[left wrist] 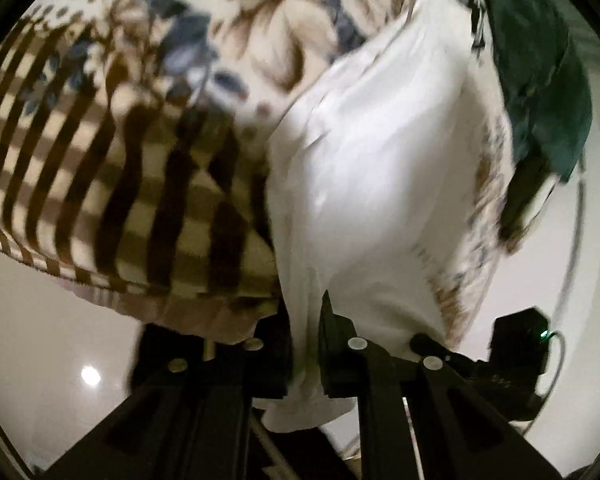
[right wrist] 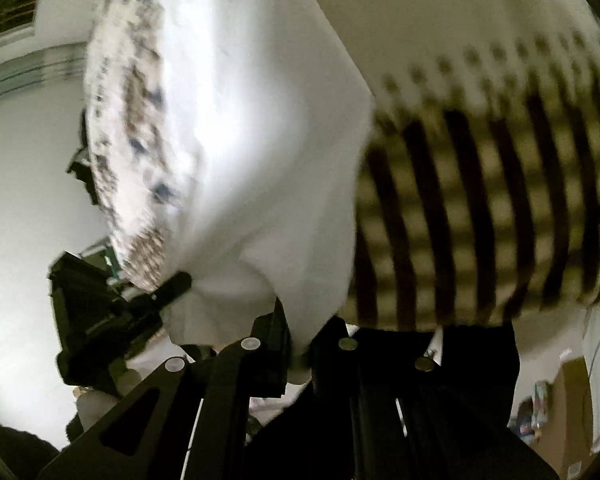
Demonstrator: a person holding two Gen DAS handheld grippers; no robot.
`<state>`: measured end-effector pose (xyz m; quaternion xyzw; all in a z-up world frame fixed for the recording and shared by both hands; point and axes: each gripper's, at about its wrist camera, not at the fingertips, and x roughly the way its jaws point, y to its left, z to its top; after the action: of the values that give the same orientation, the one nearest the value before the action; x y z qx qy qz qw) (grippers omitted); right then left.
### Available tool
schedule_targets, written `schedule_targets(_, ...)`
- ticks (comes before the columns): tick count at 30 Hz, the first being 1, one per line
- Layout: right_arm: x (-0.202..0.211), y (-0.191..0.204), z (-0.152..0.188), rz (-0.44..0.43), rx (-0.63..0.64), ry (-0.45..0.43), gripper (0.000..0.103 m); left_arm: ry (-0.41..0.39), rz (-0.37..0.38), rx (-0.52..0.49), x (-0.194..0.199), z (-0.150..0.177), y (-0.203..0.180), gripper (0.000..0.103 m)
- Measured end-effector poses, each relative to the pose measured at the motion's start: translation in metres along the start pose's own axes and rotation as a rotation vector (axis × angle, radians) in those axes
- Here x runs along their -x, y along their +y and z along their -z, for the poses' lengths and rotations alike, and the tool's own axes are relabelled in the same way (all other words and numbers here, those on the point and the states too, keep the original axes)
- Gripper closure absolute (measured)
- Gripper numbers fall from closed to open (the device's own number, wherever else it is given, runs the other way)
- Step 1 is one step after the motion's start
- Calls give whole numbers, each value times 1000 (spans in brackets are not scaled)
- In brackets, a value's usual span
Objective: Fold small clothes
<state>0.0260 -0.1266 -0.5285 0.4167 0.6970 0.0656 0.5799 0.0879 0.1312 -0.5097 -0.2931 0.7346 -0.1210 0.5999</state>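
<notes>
The white garment (left wrist: 364, 184) is plain and smooth, with soft folds, and it hangs stretched between both grippers above a patterned blanket (left wrist: 112, 168) with brown stripes and beige-blue flowers. The left gripper (left wrist: 305, 354) has its fingers closed on one bunched edge of the cloth. The right gripper (right wrist: 300, 350) pinches another edge in the same way; in the left view it shows at the right (left wrist: 428, 342), also touching the cloth. A dark green cloth (left wrist: 540, 80) lies beyond the garment. No writing or label can be read; both pictures are blurred. The blanket's edge hangs over a pale floor (left wrist: 60, 360), which is open.
</notes>
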Motion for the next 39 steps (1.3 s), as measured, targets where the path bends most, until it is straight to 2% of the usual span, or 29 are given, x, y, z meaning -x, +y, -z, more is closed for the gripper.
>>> schedule_targets(4, 23, 23, -39, -53, 17, -58, 95, -14, 60, 51, 13, -34, -9, 95)
schedule_targets(10, 29, 53, -115, -58, 73, -99, 95, -21, 63, 107, -3, -95, -16, 95)
schedule_targets(14, 25, 68, -145, -39, 111, -72, 95, 16, 54, 137, -7, -103, -9, 95)
schedule_targets(16, 28, 67, -141, -37, 119, -47, 95, 32, 47, 140, -3, -89, -9, 95)
schedule_targets(22, 31, 37, -78, -41, 50, 57, 95, 108, 42, 267, 17, -16, 3, 95)
schedule_targets(25, 36, 24, -55, -42, 0, 89, 95, 108, 41, 305, 27, 0, 1, 95)
schedule_targets(30, 50, 20, -43, -65, -19, 89, 95, 54, 57, 285, 40, -7, -15, 95)
schedule_targets(36, 59, 27, -66, -66, 20, 51, 95, 18, 43, 142, 31, -25, -30, 94)
schedule_targets(37, 61, 24, -69, -65, 21, 44, 95, 17, 38, 121, 25, -22, -26, 89)
schedule_targets(38, 61, 23, -71, -62, 24, 37, 95, 36, 24, 119, 15, -18, -20, 69)
schedule_targets(39, 62, 21, -73, -57, 27, 31, 95, 53, 23, 126, 10, -14, -15, 53)
